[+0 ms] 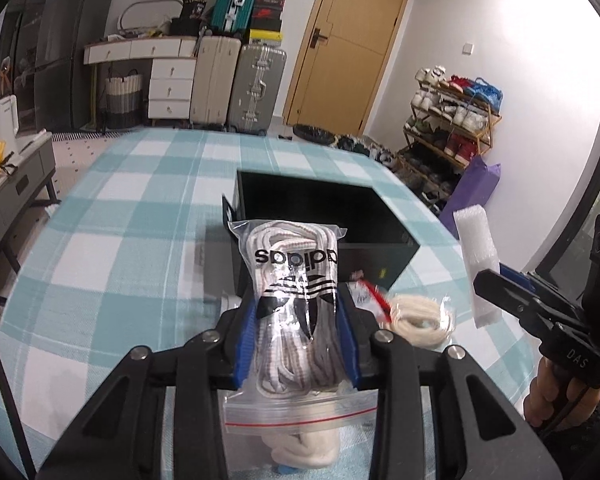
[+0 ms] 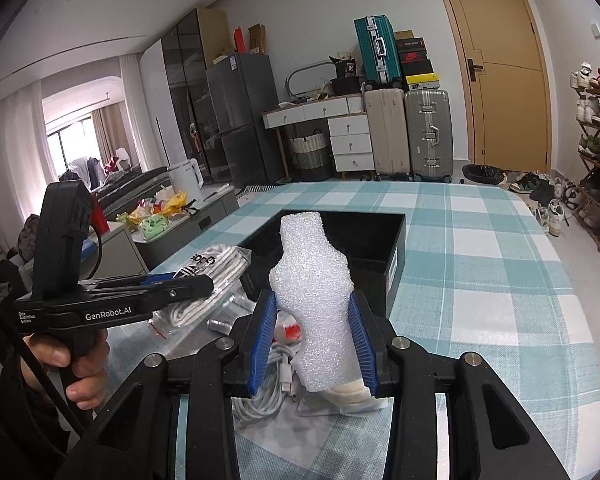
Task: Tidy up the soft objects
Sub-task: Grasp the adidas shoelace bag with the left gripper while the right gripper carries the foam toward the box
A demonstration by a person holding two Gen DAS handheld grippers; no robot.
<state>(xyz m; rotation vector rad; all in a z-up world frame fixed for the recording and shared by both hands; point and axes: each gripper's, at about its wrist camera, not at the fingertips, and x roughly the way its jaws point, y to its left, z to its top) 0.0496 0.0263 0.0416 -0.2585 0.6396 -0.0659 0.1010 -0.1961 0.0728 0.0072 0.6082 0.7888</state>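
Note:
My left gripper (image 1: 298,320) is shut on a clear zip bag of white shoelaces (image 1: 294,280), printed with a black logo, held above the checked tablecloth (image 1: 120,220). Beyond it stands an open black box (image 1: 324,216). My right gripper (image 2: 314,320) is shut on a white foam sheet (image 2: 312,292), which stands upright between its blue pads. The same foam sheet (image 1: 476,264) and right gripper (image 1: 496,280) show at the right edge of the left wrist view. The left gripper (image 2: 196,280) with the lace bag (image 2: 220,268) appears left in the right wrist view.
A second bag of cream rope (image 1: 416,320) lies right of the box, another rope bundle (image 1: 304,448) under my left gripper. A white charging cable (image 2: 268,384) lies under my right gripper. A hand (image 2: 80,364) holds the left gripper. Suitcases (image 2: 408,132), drawers and a shoe rack (image 1: 452,124) stand behind.

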